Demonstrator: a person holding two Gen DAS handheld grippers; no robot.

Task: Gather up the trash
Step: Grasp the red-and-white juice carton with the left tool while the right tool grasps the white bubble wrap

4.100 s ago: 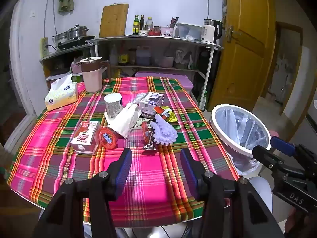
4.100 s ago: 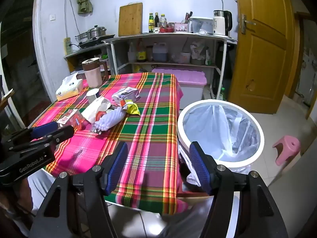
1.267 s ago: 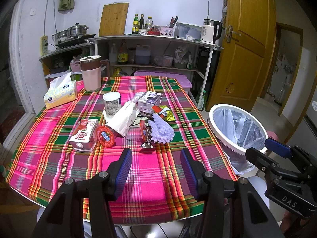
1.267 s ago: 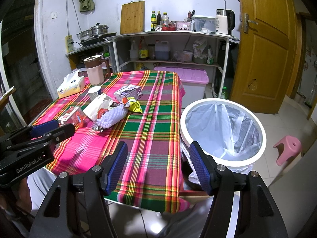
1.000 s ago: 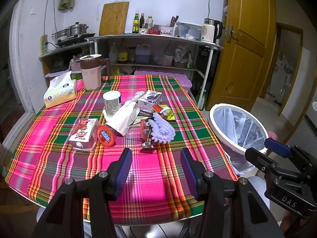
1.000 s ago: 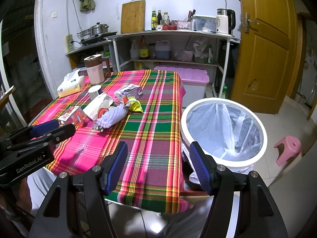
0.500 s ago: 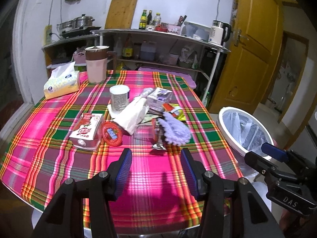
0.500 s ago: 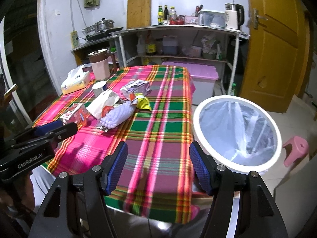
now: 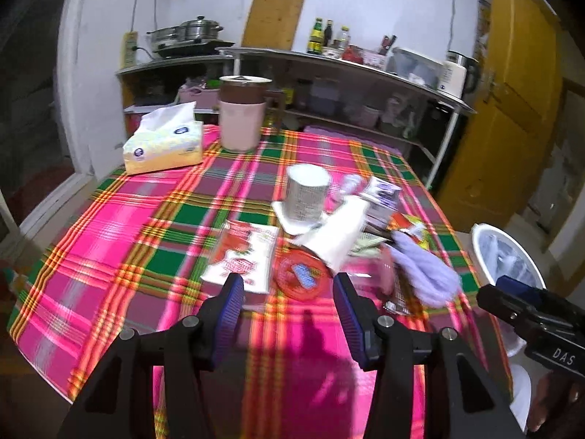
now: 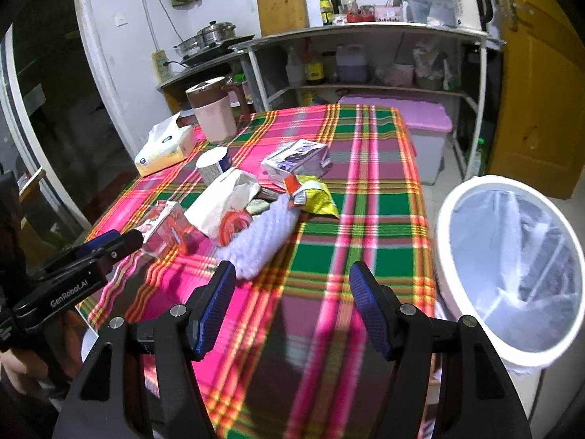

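A heap of trash lies mid-table: a red-and-white carton [image 9: 243, 256], a red round lid [image 9: 301, 274], a white paper bag [image 9: 338, 234], a purple-white box [image 10: 298, 161], a yellow snack wrapper [image 10: 314, 199] and a lilac fluffy piece [image 10: 265, 237]. My left gripper [image 9: 289, 300] is open and empty, just short of the carton and lid. My right gripper [image 10: 289, 292] is open and empty over the tablecloth, near the lilac piece. A white bin with a clear liner [image 10: 512, 274] stands right of the table.
A paper cup [image 9: 307, 197], a tissue box [image 9: 164, 146] and a pink-brown jug [image 9: 241, 113] stand further back on the plaid tablecloth [image 9: 117, 241]. Shelves with kitchenware line the back wall. A yellow door [image 10: 541, 91] is at the right.
Both grippers have moved forward over the table toward the trash heap. Both remain open and empty. The objects have not moved.
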